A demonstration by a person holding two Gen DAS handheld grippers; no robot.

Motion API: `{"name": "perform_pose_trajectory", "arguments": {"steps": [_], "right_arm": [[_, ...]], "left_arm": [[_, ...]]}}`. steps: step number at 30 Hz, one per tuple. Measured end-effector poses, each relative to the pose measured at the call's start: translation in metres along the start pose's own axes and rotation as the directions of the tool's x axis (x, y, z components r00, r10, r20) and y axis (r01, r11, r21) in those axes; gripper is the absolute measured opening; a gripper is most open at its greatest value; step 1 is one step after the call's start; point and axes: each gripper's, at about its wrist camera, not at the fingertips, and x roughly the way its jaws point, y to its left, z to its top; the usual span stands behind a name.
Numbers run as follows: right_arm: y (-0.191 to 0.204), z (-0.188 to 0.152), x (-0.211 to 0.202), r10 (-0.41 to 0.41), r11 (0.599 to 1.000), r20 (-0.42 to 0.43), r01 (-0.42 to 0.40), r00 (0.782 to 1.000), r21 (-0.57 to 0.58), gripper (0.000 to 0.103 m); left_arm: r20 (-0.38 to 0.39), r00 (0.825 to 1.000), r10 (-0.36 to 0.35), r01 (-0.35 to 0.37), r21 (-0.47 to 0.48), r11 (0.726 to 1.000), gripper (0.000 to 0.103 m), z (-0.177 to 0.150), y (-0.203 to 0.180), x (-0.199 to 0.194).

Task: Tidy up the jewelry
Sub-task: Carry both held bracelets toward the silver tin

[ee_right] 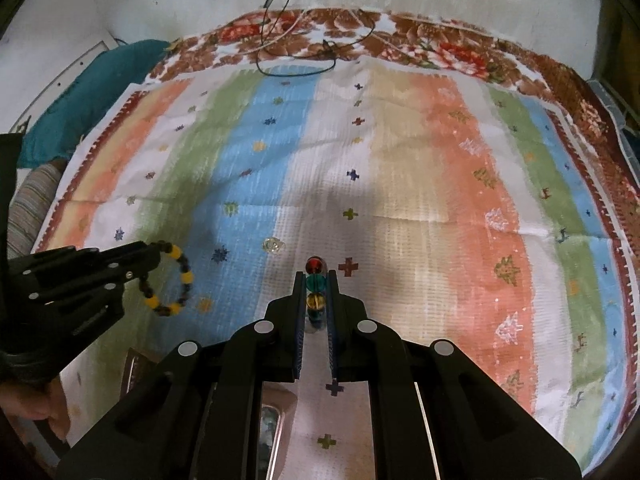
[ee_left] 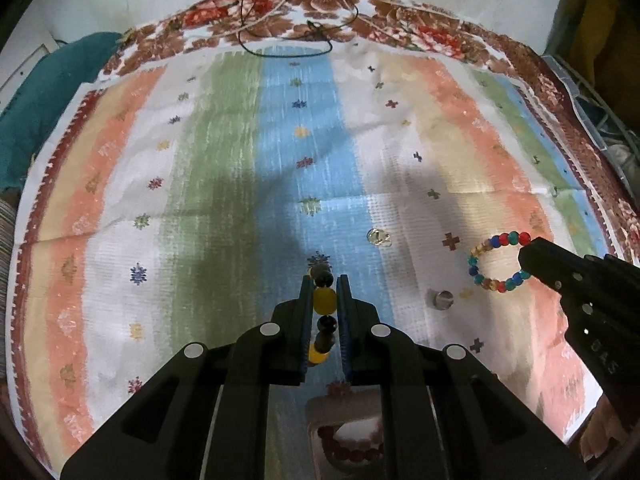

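Observation:
My left gripper (ee_left: 325, 280) is shut on a bracelet of yellow and dark brown beads (ee_left: 323, 300); in the right wrist view this bracelet (ee_right: 182, 280) hangs as a ring from the left gripper (ee_right: 154, 254). My right gripper (ee_right: 316, 276) is shut on a bracelet of multicoloured glass beads (ee_right: 315, 280); in the left wrist view that bracelet (ee_left: 490, 262) hangs as a ring from the right gripper (ee_left: 528, 258). Both are held just above the striped cloth (ee_left: 224, 168).
A clear crystal piece (ee_left: 378, 237) and a small silver ring (ee_left: 440, 299) lie on the cloth between the grippers. A beige tray with red beads (ee_left: 348, 440) sits under the left gripper. Black and white cords (ee_left: 288, 36) lie at the far edge. A teal cloth (ee_left: 48, 92) is far left.

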Motion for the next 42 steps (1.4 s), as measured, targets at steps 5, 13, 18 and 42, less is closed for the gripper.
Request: {"name": "perform_pose_trajectory", "arguments": {"steps": [5,13,18,42], "right_arm": [[-0.002,-0.001,-0.011,0.013,1.000,0.030,-0.014,0.999,0.028,0.010],[-0.006,-0.007,-0.033,0.029,0.998,0.096,-0.035,0.995,0.060,0.010],[-0.004,-0.014,-0.046,0.040,0.998,0.116,-0.046,0.992,0.053,0.010],[0.027,-0.055,-0.094,0.055,0.998,0.172,-0.049,0.984,-0.039,0.010]], "left_arm": [[0.025,1.000,-0.007,0.007,0.009,1.000,0.011,-0.003,-0.002,-0.016],[0.078,0.997,-0.019,0.016,0.044,0.999,0.011,-0.012,-0.010,-0.044],[0.107,0.994,-0.025,0.019,0.060,0.998,0.011,-0.020,-0.016,-0.061],[0.166,0.983,-0.077,0.062,0.094,0.994,0.011,-0.065,-0.028,-0.113]]}}
